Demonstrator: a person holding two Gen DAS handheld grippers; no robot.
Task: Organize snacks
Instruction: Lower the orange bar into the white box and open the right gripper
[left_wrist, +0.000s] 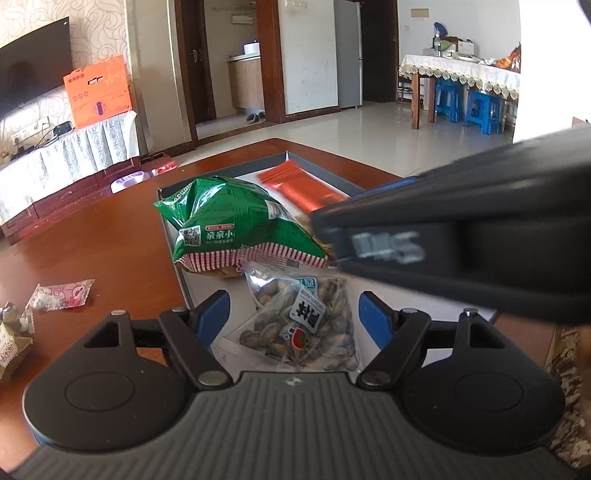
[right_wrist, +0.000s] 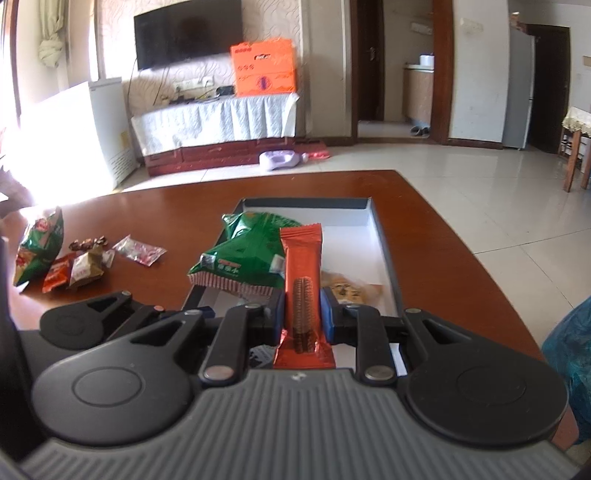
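Orange wafer pack (right_wrist: 301, 291) between right tongs (right_wrist: 303, 314)

Likely home living room, wall television (right_wrist: 187, 35), fridge (left_wrist: 347, 53)

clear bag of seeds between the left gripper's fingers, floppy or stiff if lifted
Probably floppy: the clear seed bag is thin, wrinkled film. Its loose seeds would likely shift and sag. The glossy film may slip between the left gripper's open jaws.

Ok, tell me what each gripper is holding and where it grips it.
The right gripper is shut on the orange biscuit packet, pinching it near its lower end. The left gripper is open, holding nothing, with the clear nut bag between its fingers.
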